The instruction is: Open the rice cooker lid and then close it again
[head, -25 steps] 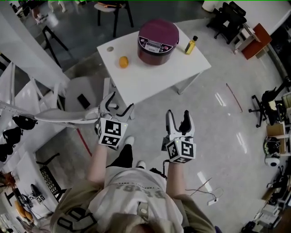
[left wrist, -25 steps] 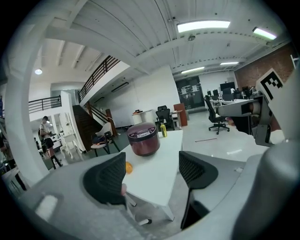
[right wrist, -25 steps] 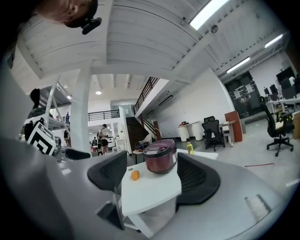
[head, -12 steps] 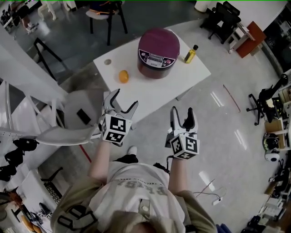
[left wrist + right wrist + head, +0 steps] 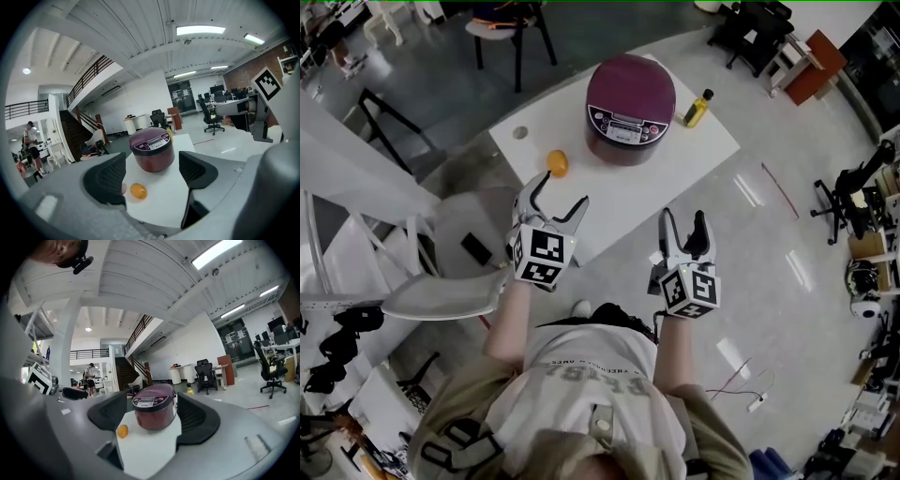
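Observation:
A dark red rice cooker [image 5: 630, 108] with its lid down stands on the far part of a white table [image 5: 675, 169]; its control panel faces me. It also shows in the left gripper view [image 5: 152, 150] and the right gripper view [image 5: 154, 406]. My left gripper [image 5: 555, 202] hangs over the table's near edge, jaws open and empty. My right gripper [image 5: 684, 230] is over the floor just short of the table, also open and empty. Both are well short of the cooker.
An orange fruit [image 5: 558, 163] lies left of the cooker, a small round disc [image 5: 520, 133] near the far left corner, a yellow bottle [image 5: 697, 107] to the cooker's right. A white chair [image 5: 441, 291] stands at my left, black chairs [image 5: 511, 28] beyond the table.
Both grippers have moved forward toward the table; the left one now reaches over its near edge. The jaws stayed open. The cooker has not changed.

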### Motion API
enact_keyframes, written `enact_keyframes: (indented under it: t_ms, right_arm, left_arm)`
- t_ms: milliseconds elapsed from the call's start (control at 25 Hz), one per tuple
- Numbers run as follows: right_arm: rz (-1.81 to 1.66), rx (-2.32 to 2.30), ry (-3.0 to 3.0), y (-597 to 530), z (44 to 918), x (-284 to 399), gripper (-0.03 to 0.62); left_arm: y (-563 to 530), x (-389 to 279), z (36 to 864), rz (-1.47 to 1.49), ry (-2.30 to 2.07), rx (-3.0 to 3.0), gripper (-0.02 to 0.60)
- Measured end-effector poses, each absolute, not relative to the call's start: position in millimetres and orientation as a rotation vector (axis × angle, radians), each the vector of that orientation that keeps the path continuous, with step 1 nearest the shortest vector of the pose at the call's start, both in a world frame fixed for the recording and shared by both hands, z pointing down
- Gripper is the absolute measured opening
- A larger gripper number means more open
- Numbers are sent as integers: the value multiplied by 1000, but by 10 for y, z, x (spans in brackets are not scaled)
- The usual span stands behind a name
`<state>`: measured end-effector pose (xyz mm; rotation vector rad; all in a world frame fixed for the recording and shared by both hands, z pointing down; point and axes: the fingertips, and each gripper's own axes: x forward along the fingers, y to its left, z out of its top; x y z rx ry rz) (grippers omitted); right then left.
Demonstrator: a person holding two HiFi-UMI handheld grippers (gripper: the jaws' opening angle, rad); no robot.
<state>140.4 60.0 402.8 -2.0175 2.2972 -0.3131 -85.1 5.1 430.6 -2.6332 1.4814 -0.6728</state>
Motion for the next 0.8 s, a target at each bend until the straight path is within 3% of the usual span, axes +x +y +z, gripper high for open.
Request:
enact_keyframes:
  t_ms: [800]
  right_arm:
    - [-390,-1945,2409,-294,4305,1585,321]
  left_arm:
    - [-701,-442,4654,-797,1408,-2665,368]
